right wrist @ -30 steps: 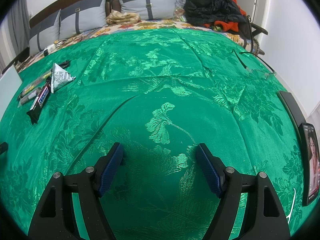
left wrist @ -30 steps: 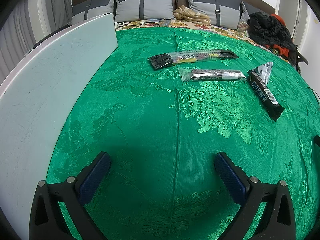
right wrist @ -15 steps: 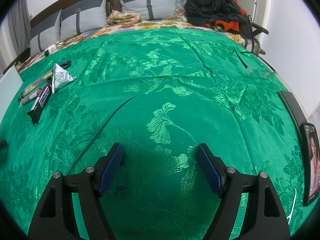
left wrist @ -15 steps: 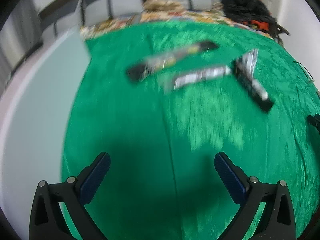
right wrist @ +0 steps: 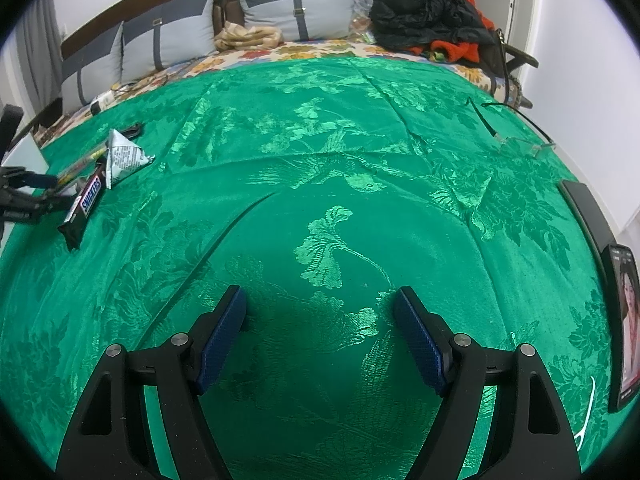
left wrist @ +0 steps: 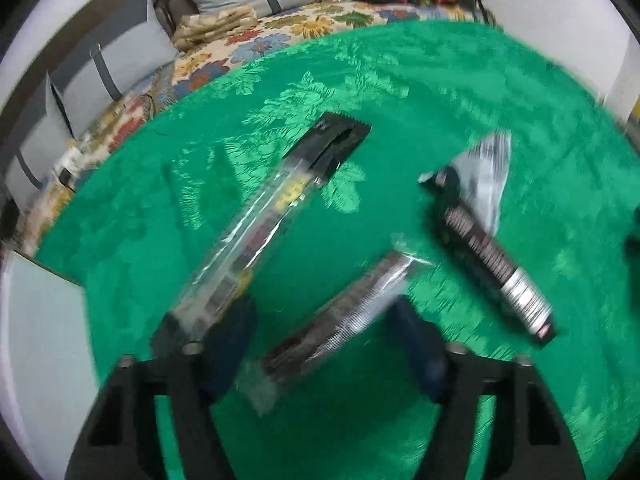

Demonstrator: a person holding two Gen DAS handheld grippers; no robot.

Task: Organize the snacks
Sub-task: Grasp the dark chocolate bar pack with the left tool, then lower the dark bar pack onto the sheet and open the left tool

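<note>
One clear-wrapped snack bar (left wrist: 344,316) lies slantwise between the closing left claw's (left wrist: 324,344) pads, untouched.

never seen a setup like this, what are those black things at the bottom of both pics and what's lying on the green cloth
Those are handheld tongs: a person carries one in each hand, each with a camera looking along its two blue-padded fingers.

The blurred picture is from the left tongs. They are closing around a clear-wrapped dark snack bar lying between the fingers; whether the pads touch it yet is unclear. Beside it lie a long clear packet and a Snickers bar.

The sharp picture is from the right tongs, open and empty above the green cloth. A phone lies at its right edge.
</note>
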